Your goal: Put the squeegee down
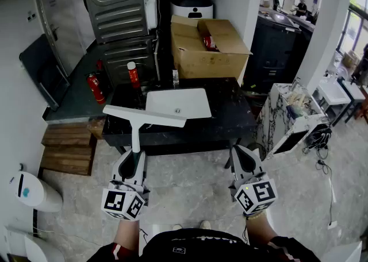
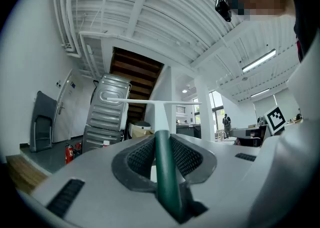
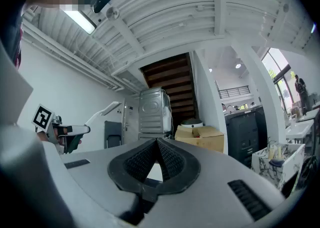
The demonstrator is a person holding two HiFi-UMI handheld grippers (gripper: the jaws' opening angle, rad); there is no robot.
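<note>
Head view hides the squeegee's (image 1: 144, 116) grip. Only the white shaft shows, running from the left gripper (image 1: 137, 153) at 7 o'clock up to the crossbar. The crossbar overlaps the black table's (image 1: 230, 114) front edge and the near-left corner of the white tray (image 1: 178, 103). How high the blade hangs over them can't be told from there.

Left gripper view fills the gap: a dark green handle is clamped btwn its jaws, the shaft rises toward 12 o'clock, and the blade is level in mid-air in front of the grey metal appliance (image 2: 107, 107).

Right gripper (image 1: 241, 150) sits at 5 o'clock in head view, jaws hard to read there. Its own view shows the pads meeting at the tips w/ nothing btwn them. It also catches the left gripper and squeegee at 9 o'clock, partly cut off by the housing.

Cardboard box (image 1: 210, 54) is behind the table at 12–1 o'clock, contents mostly hidden.
</note>
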